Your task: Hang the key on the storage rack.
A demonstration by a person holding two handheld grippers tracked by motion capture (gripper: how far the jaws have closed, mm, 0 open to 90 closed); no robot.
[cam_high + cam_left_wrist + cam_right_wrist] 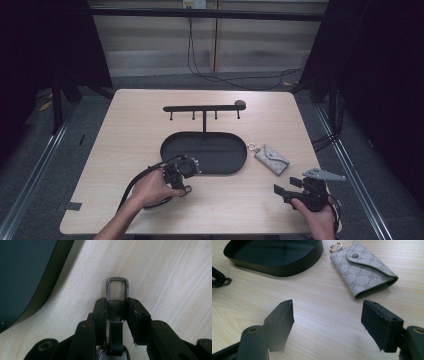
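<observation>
One clip [117, 288] pinched in your left claw [117, 305] | small, stiff, slick metal: grip its strap end | right claw [328, 323] spread above tabletop [324, 305].

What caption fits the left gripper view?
Left tool shut on a metal clasp beside the black tray.

On the table: one oval black tray [172, 141], one hook rack [202, 107] with apparently four pegs, one key pouch [271, 159], one metal clasp [117, 288].

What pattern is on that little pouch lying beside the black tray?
The key pouch is pale grey with a repeating diamond monogram print, clearest in the right gripper view.
</observation>
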